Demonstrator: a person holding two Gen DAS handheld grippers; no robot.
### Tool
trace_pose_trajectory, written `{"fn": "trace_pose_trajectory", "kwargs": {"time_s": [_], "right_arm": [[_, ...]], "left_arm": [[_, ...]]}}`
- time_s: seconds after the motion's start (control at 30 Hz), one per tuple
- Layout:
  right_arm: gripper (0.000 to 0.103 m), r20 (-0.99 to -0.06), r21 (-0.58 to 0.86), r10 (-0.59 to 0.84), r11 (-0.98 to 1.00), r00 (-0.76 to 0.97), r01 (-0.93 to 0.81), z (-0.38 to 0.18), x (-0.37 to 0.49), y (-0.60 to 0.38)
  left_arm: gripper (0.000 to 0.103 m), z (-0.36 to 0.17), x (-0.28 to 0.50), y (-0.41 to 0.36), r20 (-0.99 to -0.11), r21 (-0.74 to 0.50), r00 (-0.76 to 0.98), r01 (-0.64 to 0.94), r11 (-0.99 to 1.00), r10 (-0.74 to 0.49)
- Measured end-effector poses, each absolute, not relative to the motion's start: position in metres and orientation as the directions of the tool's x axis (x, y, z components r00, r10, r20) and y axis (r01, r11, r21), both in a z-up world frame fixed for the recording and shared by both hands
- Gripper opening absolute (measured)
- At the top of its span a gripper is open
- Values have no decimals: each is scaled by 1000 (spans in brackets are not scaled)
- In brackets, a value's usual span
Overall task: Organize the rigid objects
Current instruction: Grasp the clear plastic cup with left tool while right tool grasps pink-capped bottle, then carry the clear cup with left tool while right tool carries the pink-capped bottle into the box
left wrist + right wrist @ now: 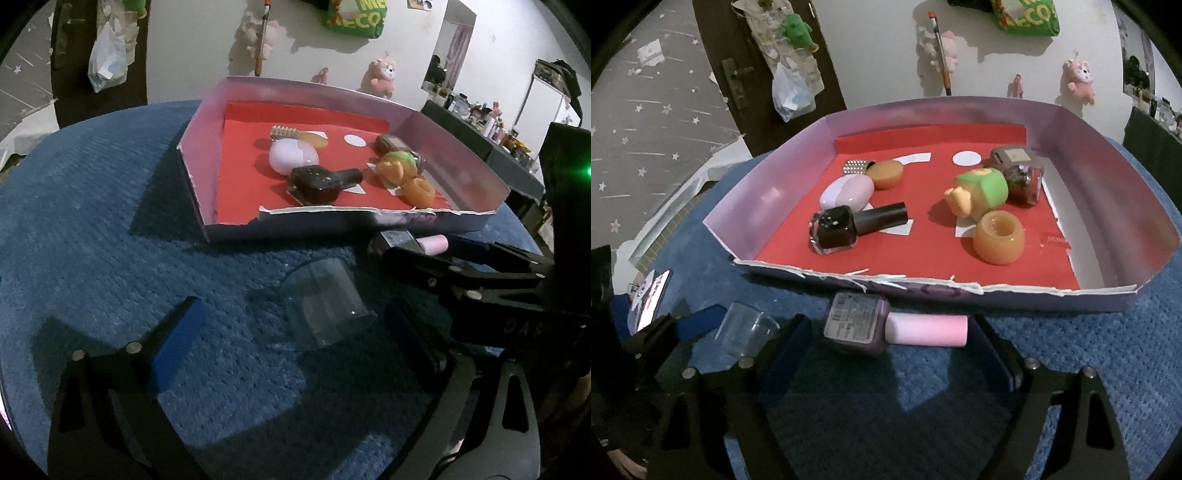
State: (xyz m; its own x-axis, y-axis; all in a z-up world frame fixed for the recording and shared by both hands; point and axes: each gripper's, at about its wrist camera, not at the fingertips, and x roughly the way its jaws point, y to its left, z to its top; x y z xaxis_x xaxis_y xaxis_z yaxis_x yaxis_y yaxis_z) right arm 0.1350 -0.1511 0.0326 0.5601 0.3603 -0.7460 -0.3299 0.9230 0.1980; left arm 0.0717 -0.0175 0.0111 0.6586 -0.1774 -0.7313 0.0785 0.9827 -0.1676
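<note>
A shallow lilac box with a red floor sits on a blue mat. It holds a dark nail polish bottle, a lilac case, orange caps, a green-and-orange toy and a brown bottle. A pink-capped nail polish bottle lies on the mat between my open right gripper's fingers. A clear plastic cup lies between my open left gripper's fingers. The box and the pink-capped bottle also show in the left wrist view.
The right gripper body crosses the left wrist view on the right. A dark door with a hanging bag and plush toys on the white wall stand behind. A cluttered table is at far right.
</note>
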Motion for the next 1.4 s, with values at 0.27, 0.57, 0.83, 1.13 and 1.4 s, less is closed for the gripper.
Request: {"fn": "trace_pose_trajectory", "kwargs": {"time_s": [0.27,0.57,0.83,1.13,1.4], "right_arm": [[82,-751,175,340,929,566,-325,33,136,-150],[82,-738,219,356,930,573,-296,38,130,-169],[82,-726,249,383,921,572,-301,44,119,-178],[82,-701,276,416,907,579,-318,57,107,-183],[82,-662,291,452,890,598,-350,78,100,-183]], "left_arm": [[61,14,72,-26,-722,-177,660,116,977,-210],[46,15,70,-21,-706,-238,654,140,961,-270],[46,16,67,-21,-711,-235,653,130,963,-261],[46,28,53,-23,-675,-255,675,167,952,-299],[46,47,49,-22,-636,-268,701,192,944,-323]]}}
